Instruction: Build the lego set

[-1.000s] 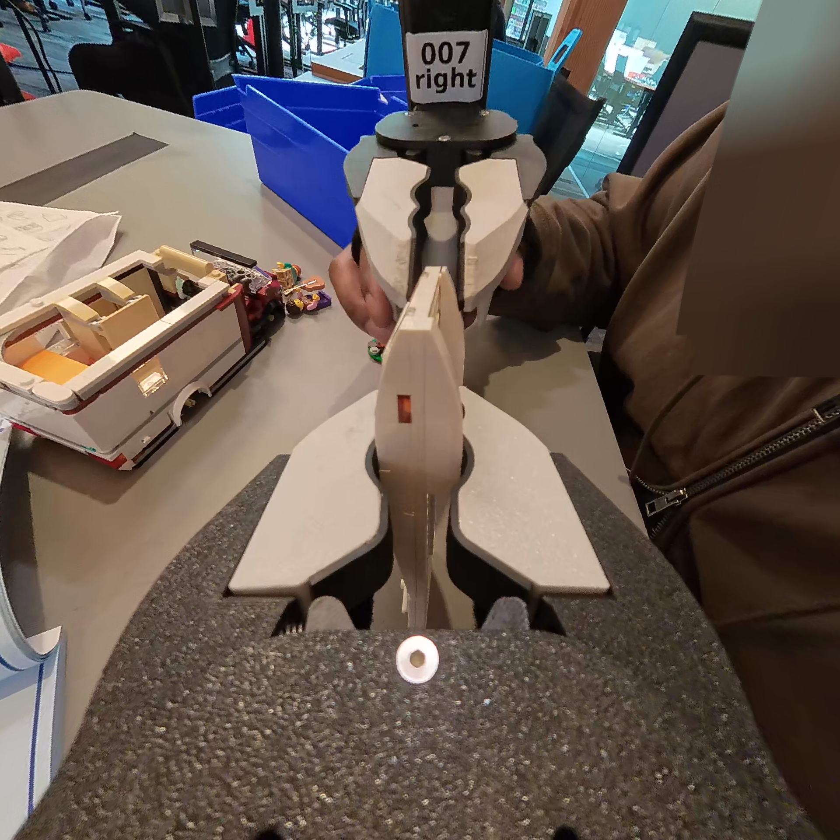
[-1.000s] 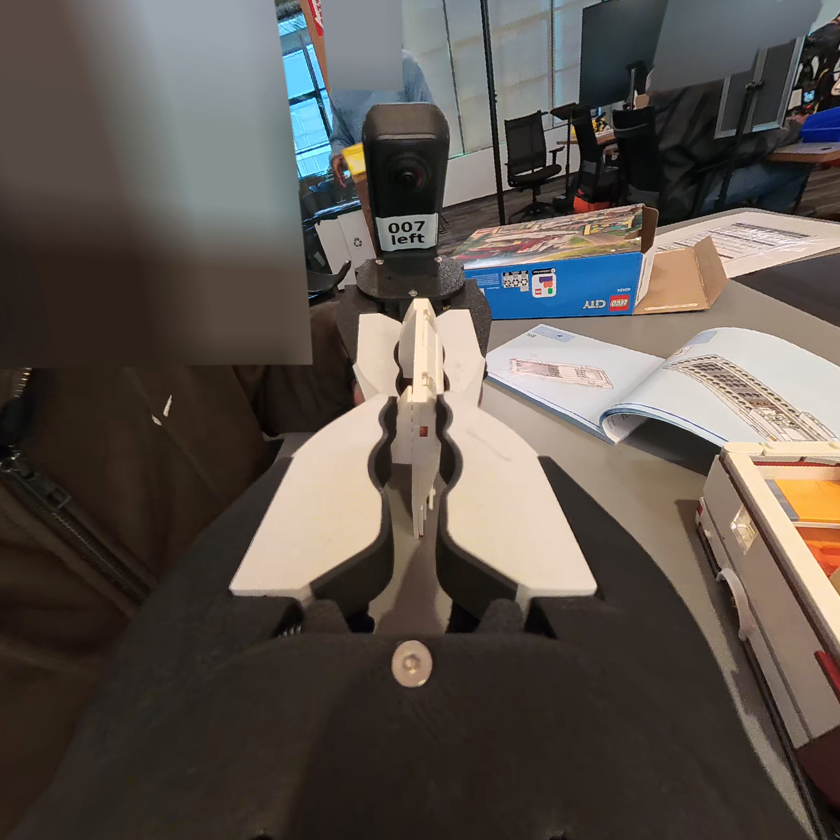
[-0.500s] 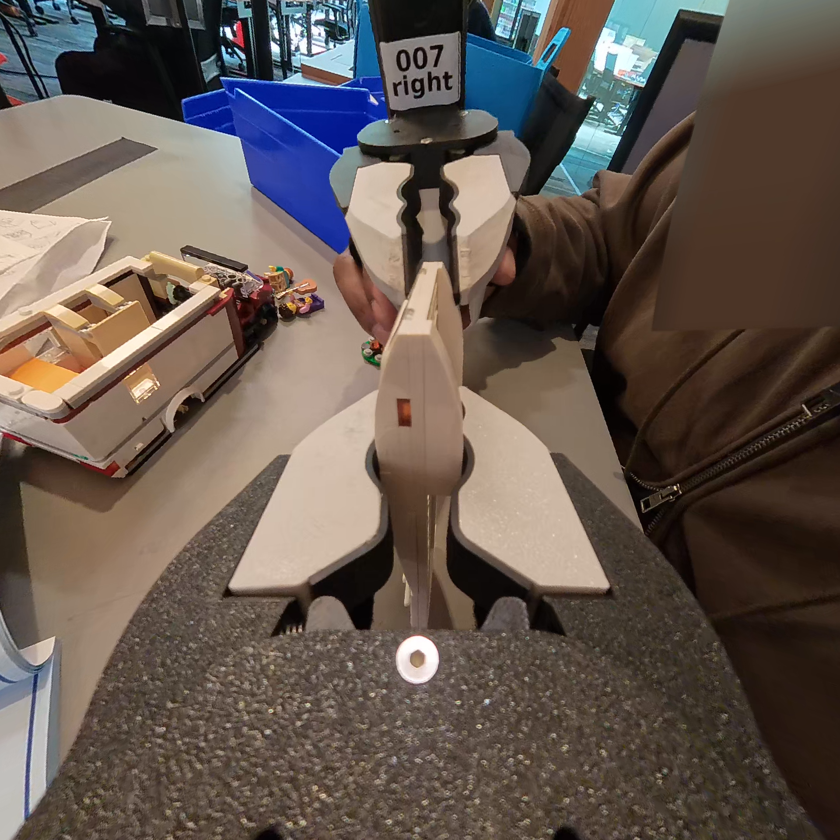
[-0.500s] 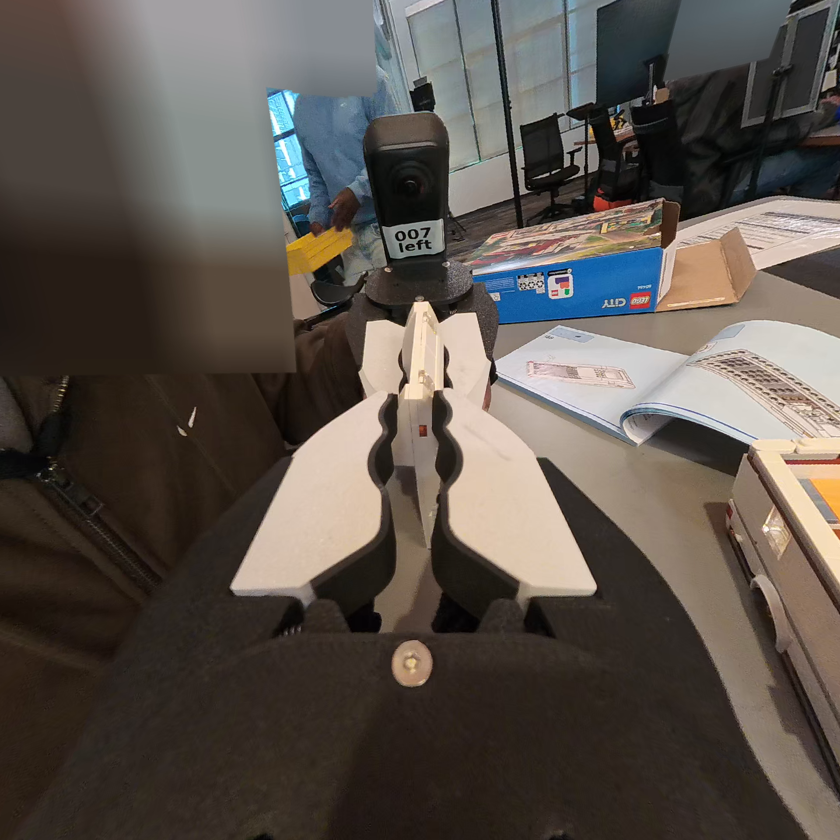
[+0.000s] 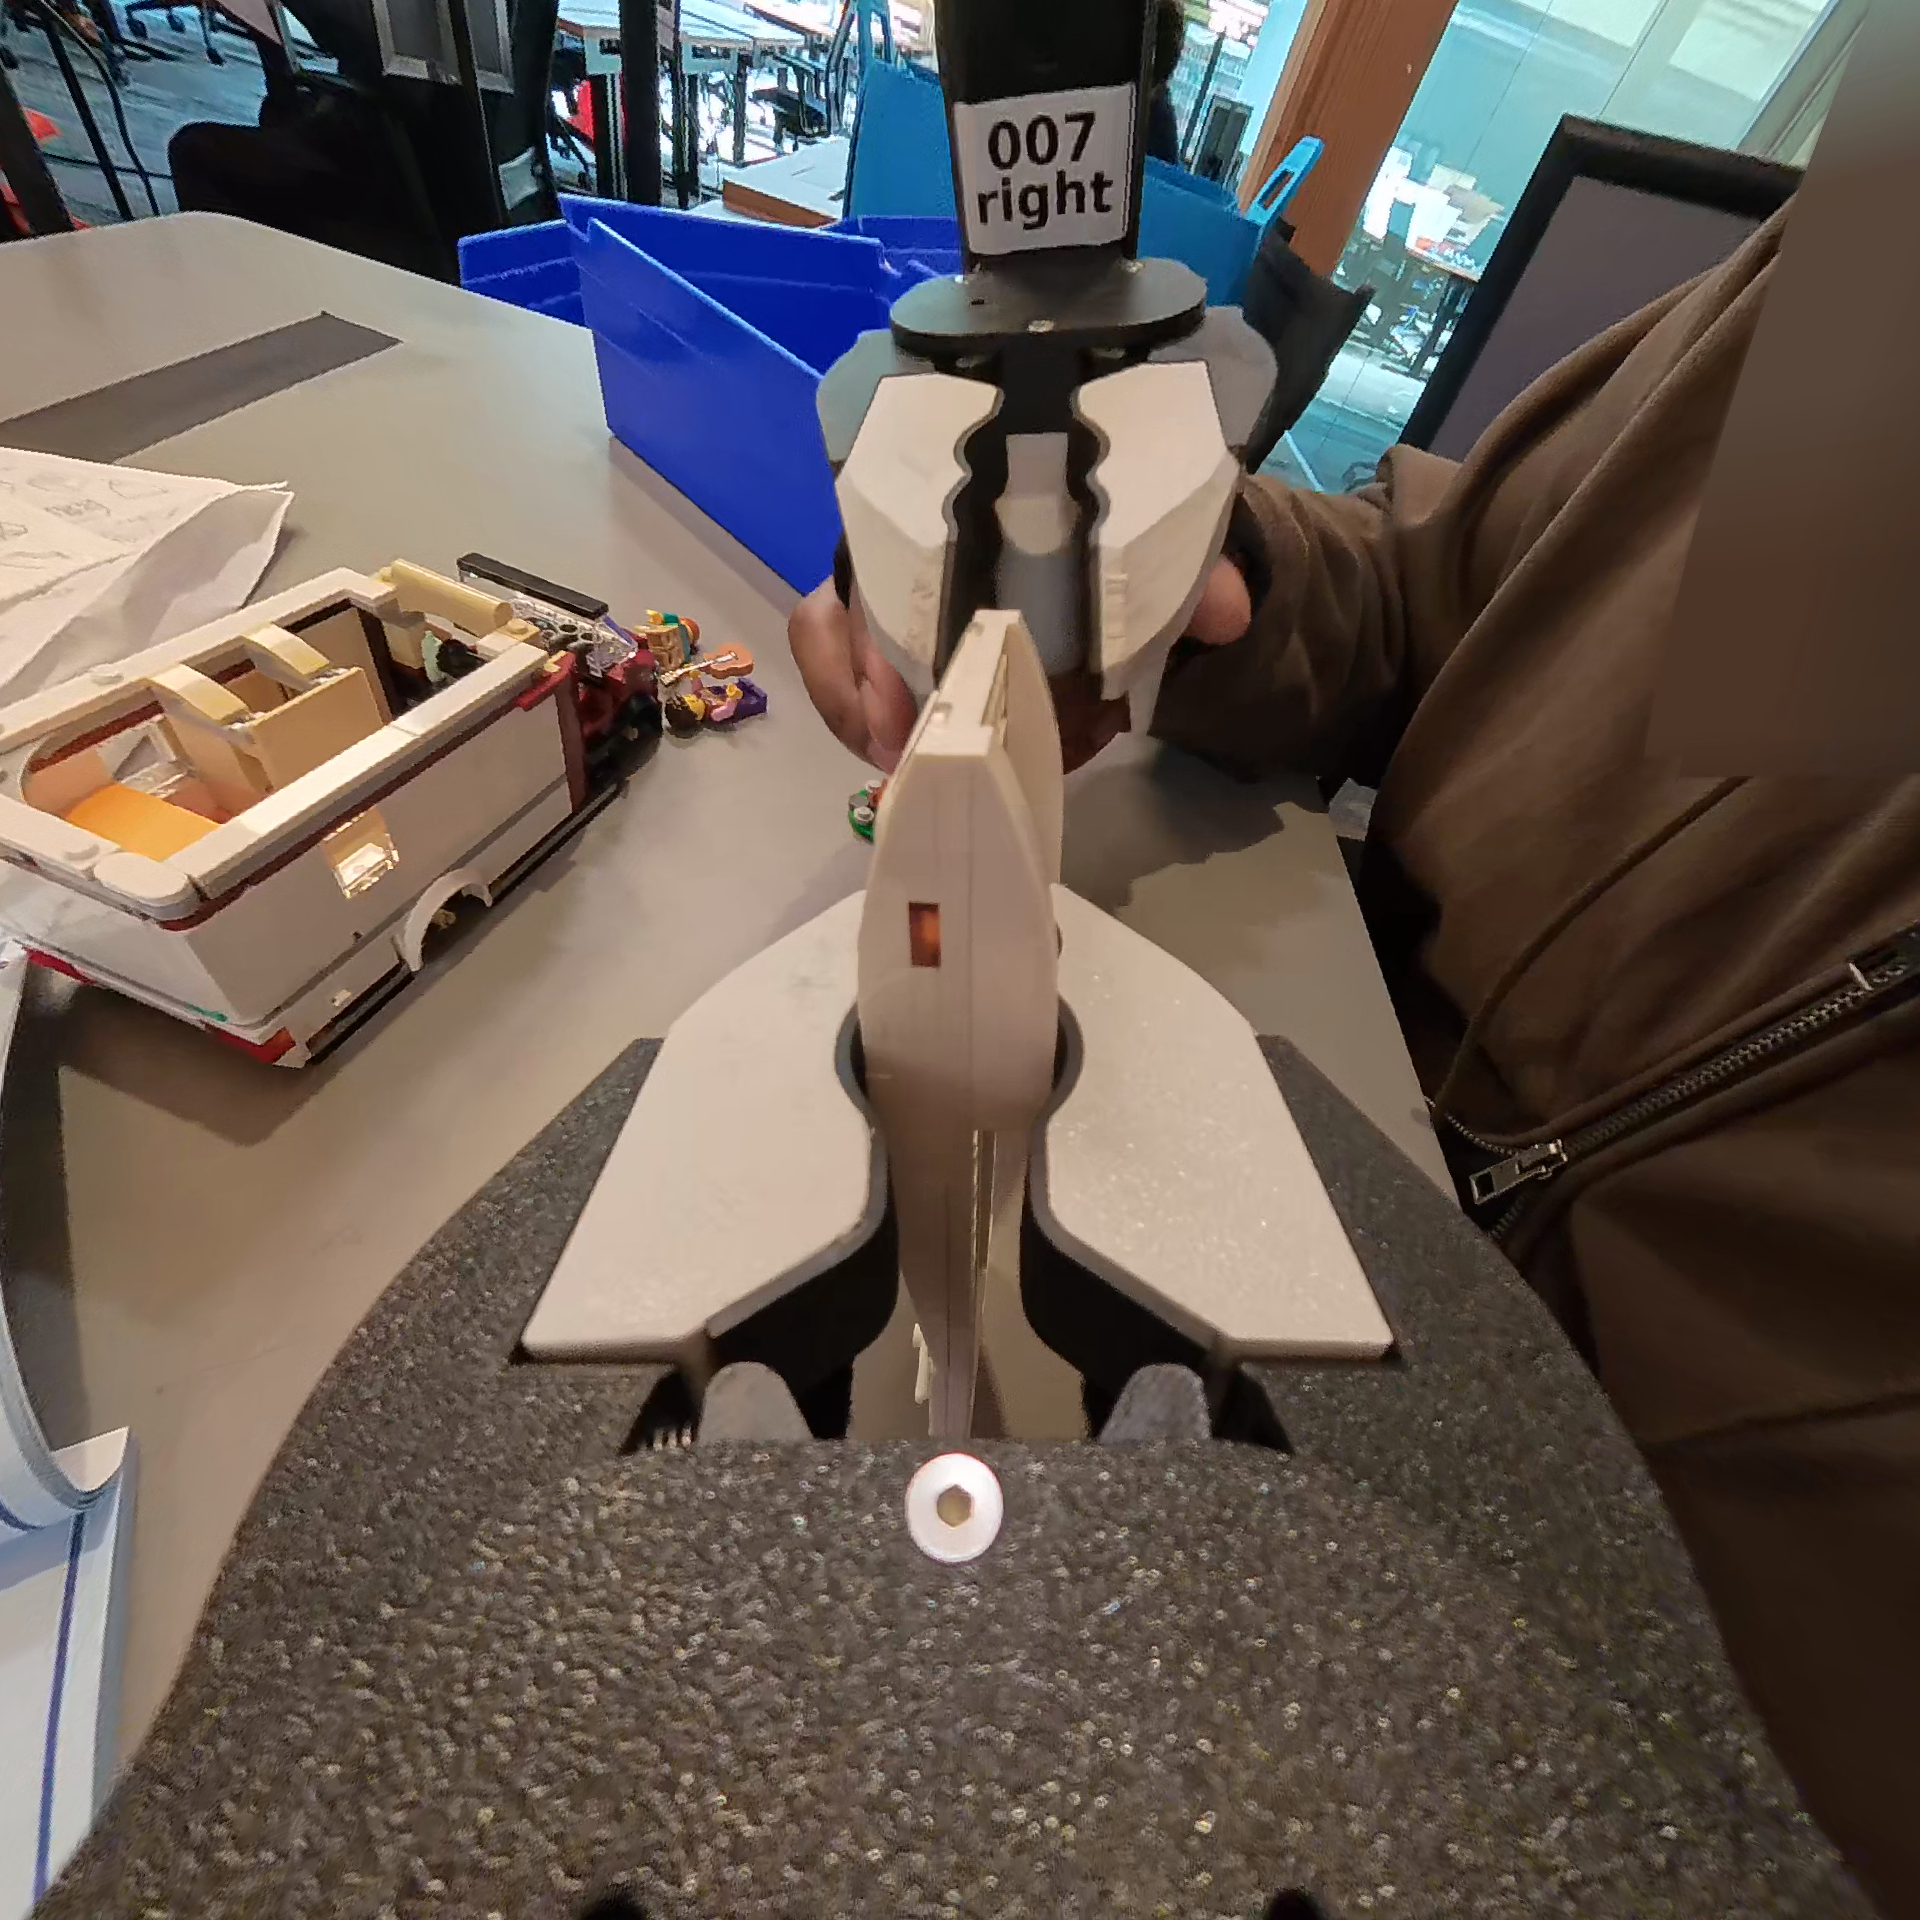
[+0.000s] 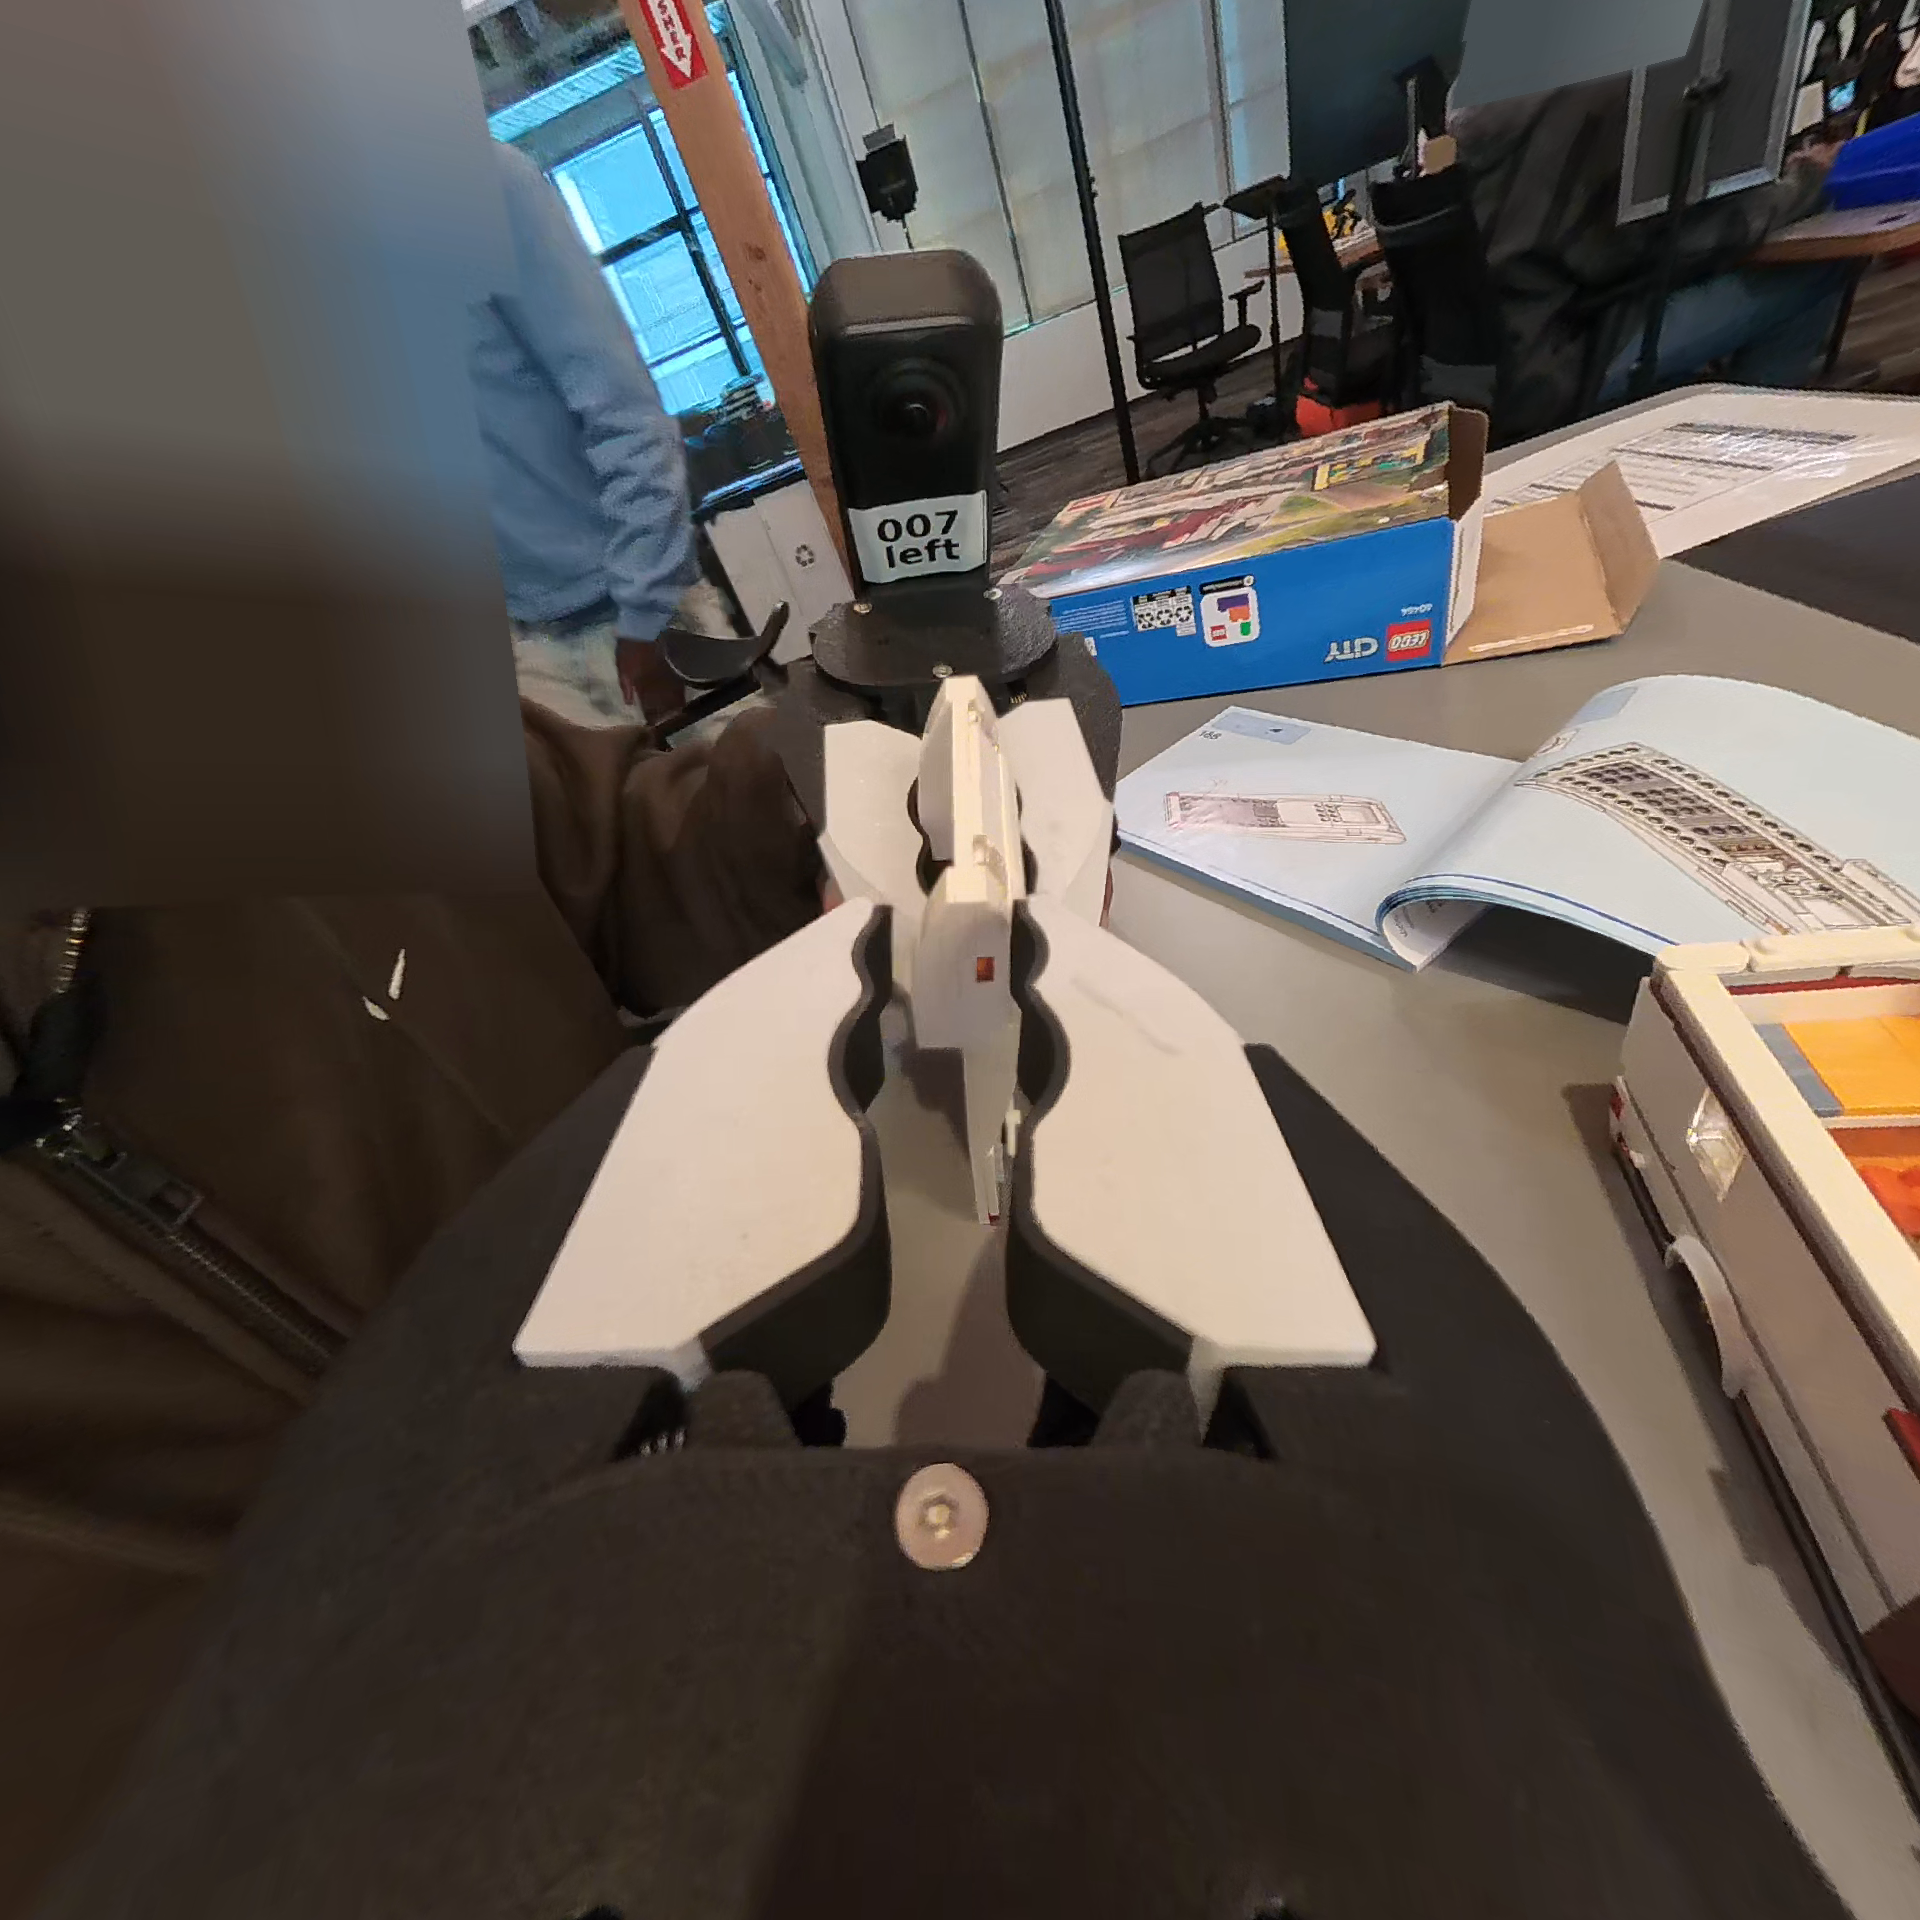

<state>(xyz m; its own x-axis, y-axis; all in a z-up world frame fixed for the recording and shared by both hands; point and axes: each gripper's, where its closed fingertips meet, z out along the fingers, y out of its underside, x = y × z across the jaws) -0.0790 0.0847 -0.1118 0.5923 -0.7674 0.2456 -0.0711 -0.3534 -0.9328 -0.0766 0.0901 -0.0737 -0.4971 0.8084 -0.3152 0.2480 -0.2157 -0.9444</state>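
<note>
Panel (image 5: 961, 935) — on edge, long axis spanning both claws.

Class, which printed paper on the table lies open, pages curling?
The pale blue booklet beside the brick van; the white sheet beyond the box lies flat.

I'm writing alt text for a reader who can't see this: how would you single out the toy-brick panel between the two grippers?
Above the grey table, right of the roofless toy camper van, the left gripper clamps a cream-white brick panel edge-on. Unlike the van and the small colourful figures lying on the table, it is off the surface and has a small orange window.
</note>
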